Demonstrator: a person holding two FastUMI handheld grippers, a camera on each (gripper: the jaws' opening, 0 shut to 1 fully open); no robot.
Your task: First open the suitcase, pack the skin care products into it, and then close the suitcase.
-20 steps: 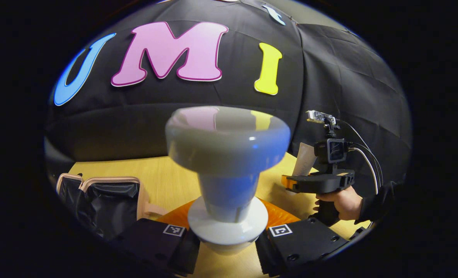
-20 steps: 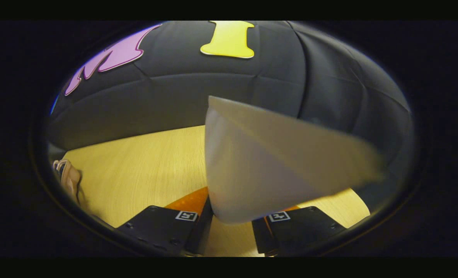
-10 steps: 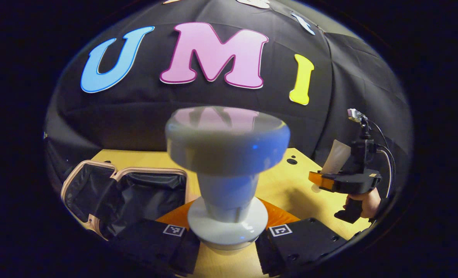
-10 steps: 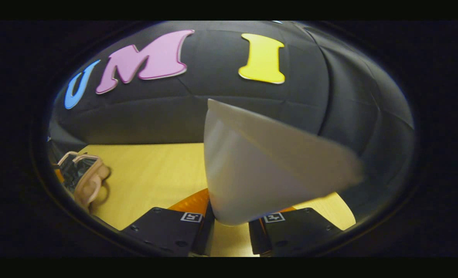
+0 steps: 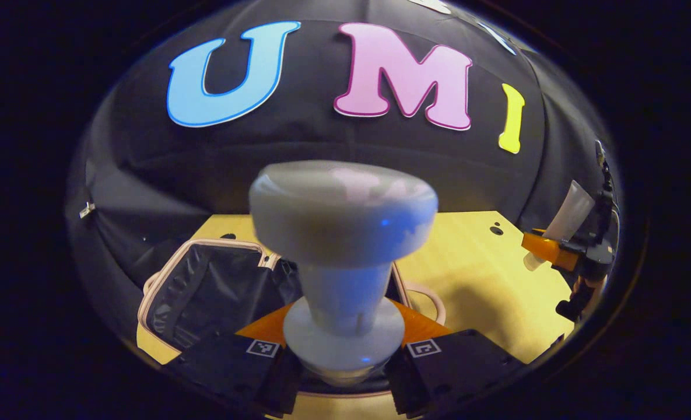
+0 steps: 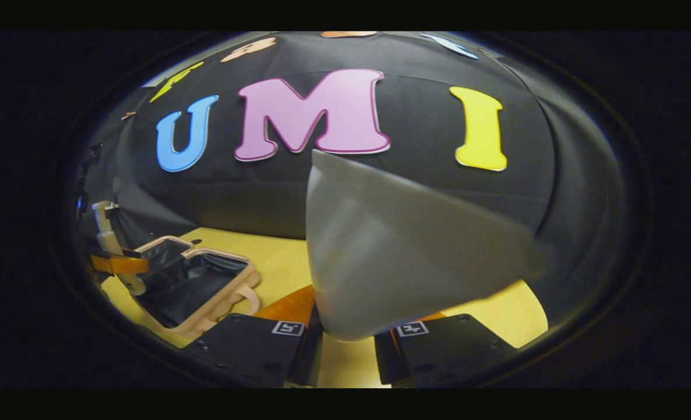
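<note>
The suitcase [image 5: 205,286] lies open on the wooden table [image 5: 485,274], with a beige rim and black lining. My left gripper [image 5: 343,364] is shut on a white wide-topped bottle [image 5: 343,221], held just over the suitcase's near right edge. At the far right of the left gripper view, my right gripper [image 5: 546,249] holds a white tube [image 5: 570,210] above the table. In the right gripper view the tube [image 6: 392,256] stands between the fingers of my right gripper [image 6: 348,344]. The open suitcase [image 6: 193,280] lies to its left, with my left gripper [image 6: 118,263] and its bottle [image 6: 105,233] over the far side.
The black cloth wall closes off the back and sides of the table [image 6: 281,256]. A looped suitcase handle [image 5: 424,297] rests on the wood beside the case. Bare tabletop lies between the suitcase and the right gripper.
Both views have swung left, so the suitcase now sits nearer the middle of each. The left gripper has carried the bottle over the suitcase. The right gripper and tube have drifted closer.
</note>
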